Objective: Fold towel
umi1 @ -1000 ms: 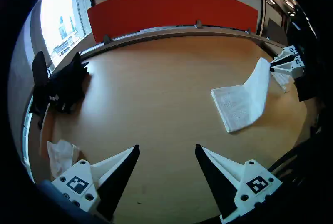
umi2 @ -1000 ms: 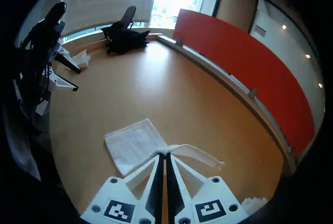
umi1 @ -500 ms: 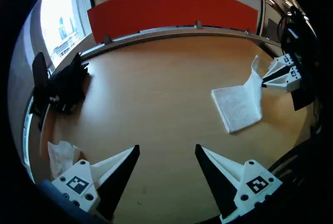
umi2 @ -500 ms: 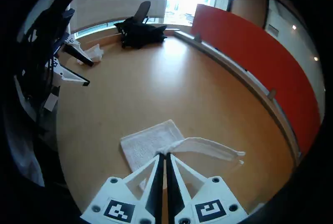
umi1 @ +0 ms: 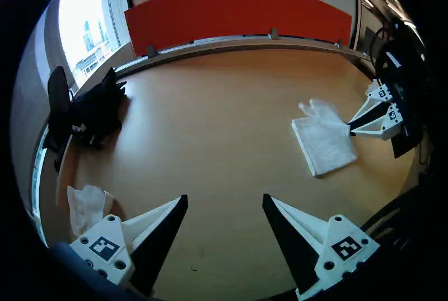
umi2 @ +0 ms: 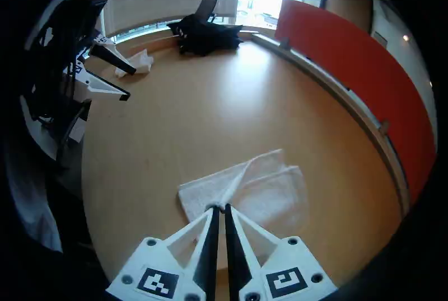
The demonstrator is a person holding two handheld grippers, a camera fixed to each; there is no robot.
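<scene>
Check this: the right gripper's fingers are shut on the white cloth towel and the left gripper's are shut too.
Not quite: the left gripper is open, its fingers spread wide over the wooden table, as the left gripper view shows. The right gripper is shut on the white cloth towel.

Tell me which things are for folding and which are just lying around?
For the job:
- towel, pinched at one corner by the right gripper
- left gripper, open, holding nothing

Just lying about:
- dark bag or coat
- crumpled white cloth
- chair
- red screen
</scene>
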